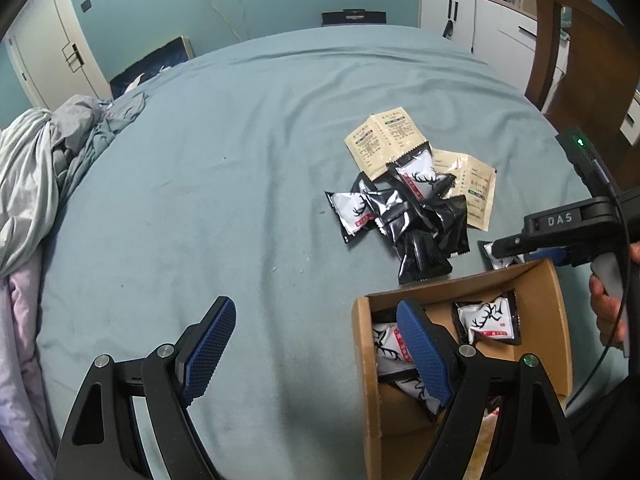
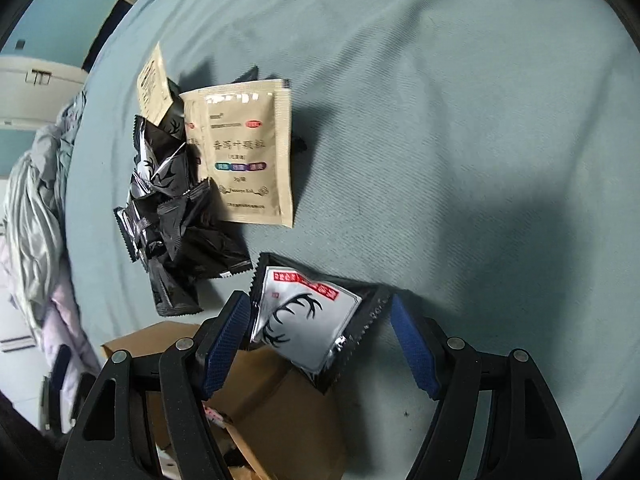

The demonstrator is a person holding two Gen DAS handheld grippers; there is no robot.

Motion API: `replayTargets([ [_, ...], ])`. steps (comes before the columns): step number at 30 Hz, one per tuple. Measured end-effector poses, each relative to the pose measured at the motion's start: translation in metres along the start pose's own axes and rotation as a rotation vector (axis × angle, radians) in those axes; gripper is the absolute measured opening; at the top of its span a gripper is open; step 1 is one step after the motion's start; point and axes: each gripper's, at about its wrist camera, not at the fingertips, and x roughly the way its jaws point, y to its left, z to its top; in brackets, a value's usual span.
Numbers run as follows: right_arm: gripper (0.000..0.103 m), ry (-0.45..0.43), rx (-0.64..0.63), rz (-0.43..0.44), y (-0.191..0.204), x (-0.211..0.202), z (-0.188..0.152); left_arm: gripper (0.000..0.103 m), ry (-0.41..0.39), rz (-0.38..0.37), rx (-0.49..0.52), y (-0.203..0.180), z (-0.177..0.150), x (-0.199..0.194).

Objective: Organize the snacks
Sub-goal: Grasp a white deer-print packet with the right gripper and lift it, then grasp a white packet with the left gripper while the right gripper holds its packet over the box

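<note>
A pile of black antler-print snack packets (image 1: 400,216) (image 2: 172,208) lies on the blue-grey bed sheet, with beige sachets (image 1: 384,140) (image 2: 248,152) at its far side. An open cardboard box (image 1: 362,360) (image 2: 280,400) holds several antler packets (image 1: 488,316). My left gripper (image 1: 316,348) is open and holds nothing; its right finger hangs over the box. My right gripper (image 2: 318,344) (image 1: 516,250) is open just behind the box. One antler packet (image 2: 304,320) (image 1: 494,258) lies between its fingers, leaning on the box's rim, and the right pad stands clear of it.
Crumpled grey bedding (image 1: 36,184) (image 2: 36,208) is heaped at the left edge of the bed. A wooden frame (image 1: 580,60) and white cabinets (image 1: 480,20) stand beyond the far right. A person's hand (image 1: 604,304) holds the right gripper's handle.
</note>
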Motion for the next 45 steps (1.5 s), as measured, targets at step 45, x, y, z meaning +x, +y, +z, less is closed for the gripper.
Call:
replayTargets([
  [45, 0.020, -0.337, -0.159, 0.148, 0.019, -0.073, -0.151, 0.043, 0.213, -0.145, -0.089, -0.002, 0.093, 0.156],
])
